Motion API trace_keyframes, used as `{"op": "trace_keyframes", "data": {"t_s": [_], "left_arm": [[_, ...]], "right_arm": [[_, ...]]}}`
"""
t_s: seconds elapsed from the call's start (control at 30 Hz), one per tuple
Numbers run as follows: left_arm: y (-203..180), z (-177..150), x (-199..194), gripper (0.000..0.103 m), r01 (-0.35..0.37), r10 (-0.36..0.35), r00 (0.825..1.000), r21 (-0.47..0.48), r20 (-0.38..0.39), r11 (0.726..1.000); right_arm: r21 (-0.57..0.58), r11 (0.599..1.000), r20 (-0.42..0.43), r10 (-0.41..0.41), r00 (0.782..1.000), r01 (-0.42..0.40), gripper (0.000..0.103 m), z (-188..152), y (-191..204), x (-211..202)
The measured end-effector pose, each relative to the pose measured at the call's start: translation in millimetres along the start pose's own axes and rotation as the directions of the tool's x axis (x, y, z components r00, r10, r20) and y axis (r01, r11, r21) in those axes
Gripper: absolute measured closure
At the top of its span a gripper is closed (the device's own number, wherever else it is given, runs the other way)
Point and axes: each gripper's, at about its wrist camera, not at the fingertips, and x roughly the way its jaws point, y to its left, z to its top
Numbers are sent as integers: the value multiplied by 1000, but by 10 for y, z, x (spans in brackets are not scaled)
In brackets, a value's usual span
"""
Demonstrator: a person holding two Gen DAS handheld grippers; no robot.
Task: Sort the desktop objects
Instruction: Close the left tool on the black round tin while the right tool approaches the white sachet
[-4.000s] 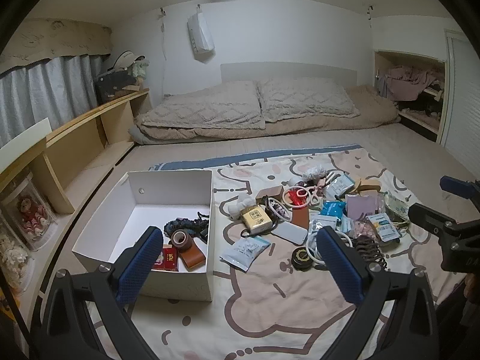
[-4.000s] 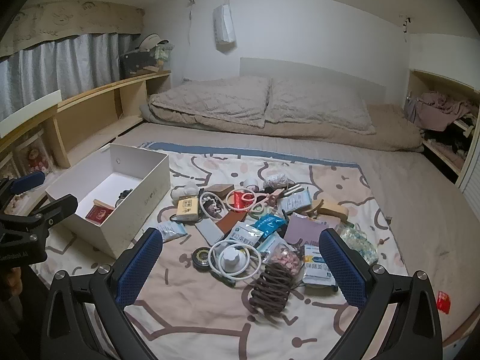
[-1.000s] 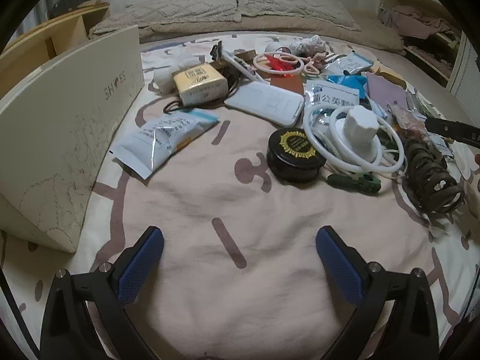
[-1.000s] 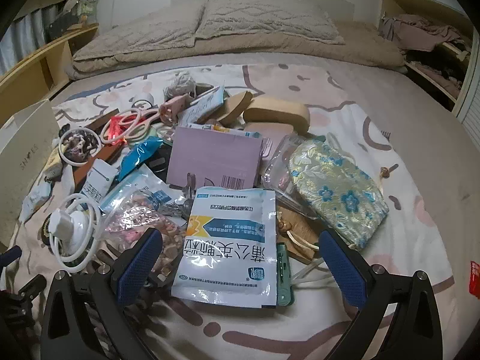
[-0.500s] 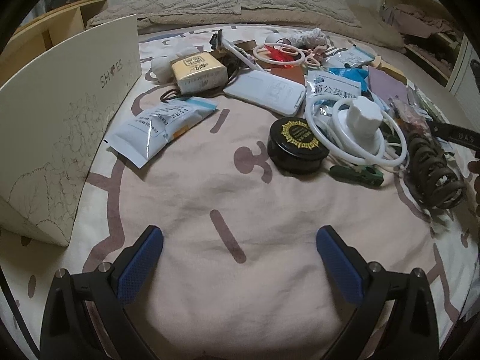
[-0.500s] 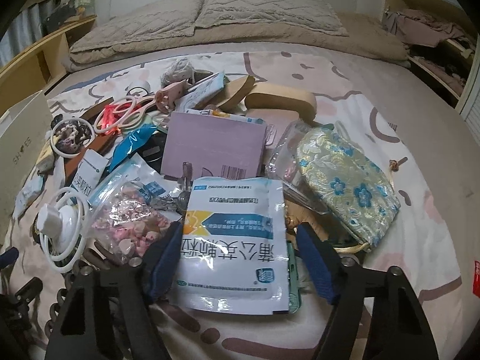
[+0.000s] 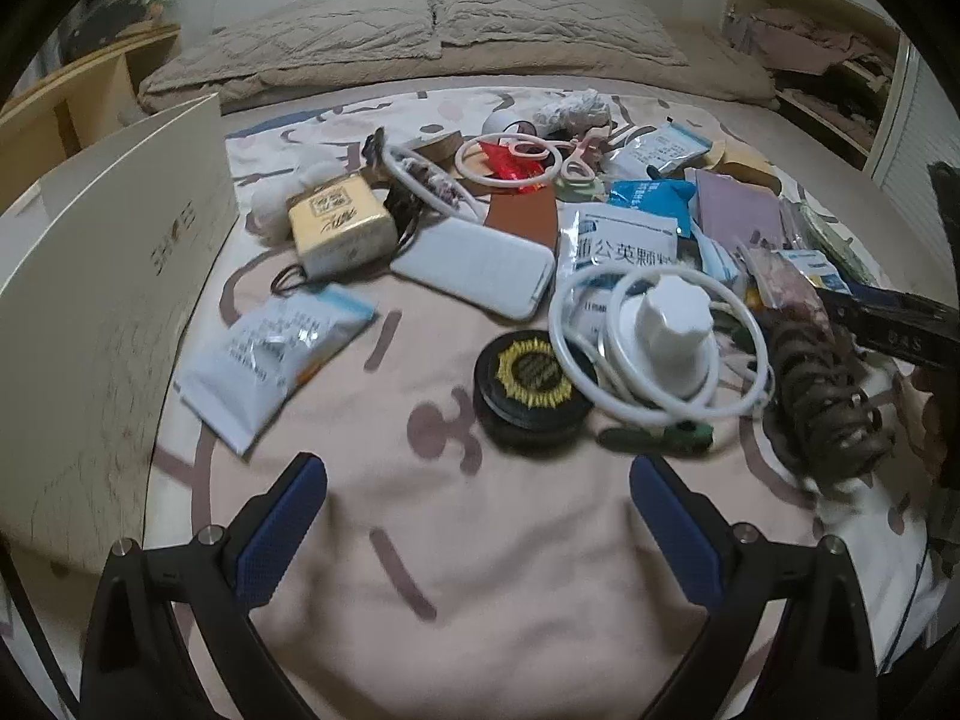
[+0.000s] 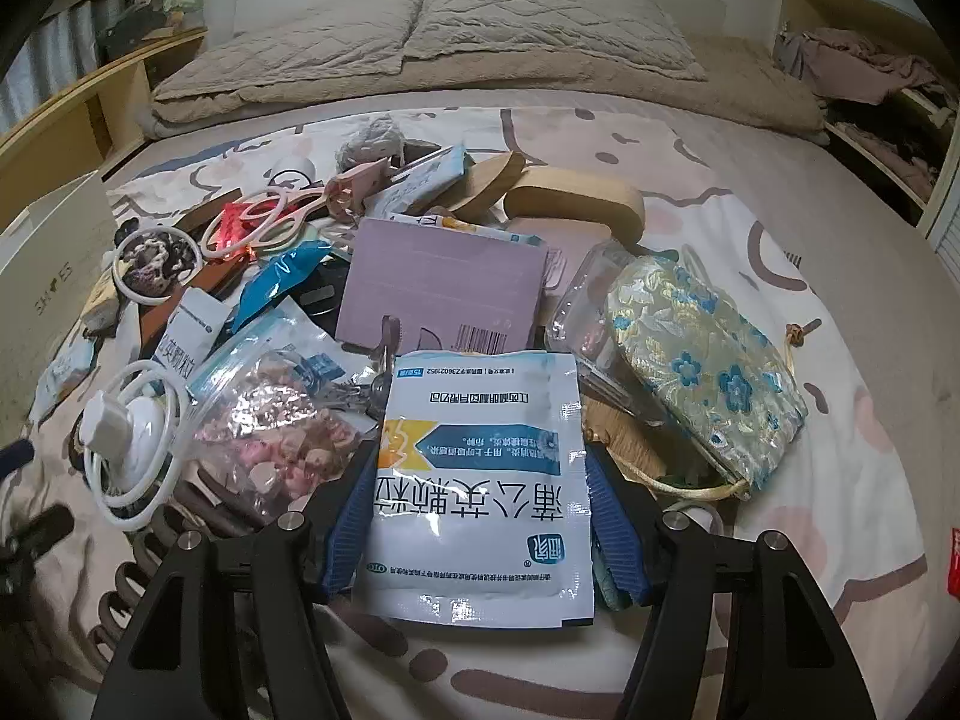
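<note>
Right then, the right gripper had its blue pads squeezed in on both long edges of the white medicine sachet, jaws having just drawn together on it. That sachet lay flat at the near end of the clutter on the cartoon-print blanket, its far edge overlapping the purple card. Just beside it on the one side sat the clear bag of pink pieces, and on the other the floral brocade pouch.

Over on the other side, the left gripper hung with its fingers spread wide and nothing between them, above a bare stretch of blanket. Ahead of it lay the black round tin, touching the coiled white cable with its plug. A pale sachet lay near the white shoebox, whose side wall stood tall at the edge of the left wrist view. The brown spiral hair clip rested beyond the cable.
</note>
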Motion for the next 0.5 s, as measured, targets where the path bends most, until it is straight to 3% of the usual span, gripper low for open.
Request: {"op": "trace_keyframes", "data": {"t_s": [0.1, 0.43, 0.5], "left_arm": [[-22, 70, 113, 13, 8, -7, 999, 48, -33, 999], [4, 175, 265, 16, 81, -78, 996, 69, -44, 994], [-2, 179, 271, 24, 96, -93, 995, 73, -42, 993]], "right_arm": [[11, 1000, -1, 6, 1000, -6, 36, -18, -15, -14], [14, 1000, 3, 22, 1000, -23, 36, -64, -9, -101], [18, 999, 1, 29, 1000, -29, 36, -85, -26, -131]]}}
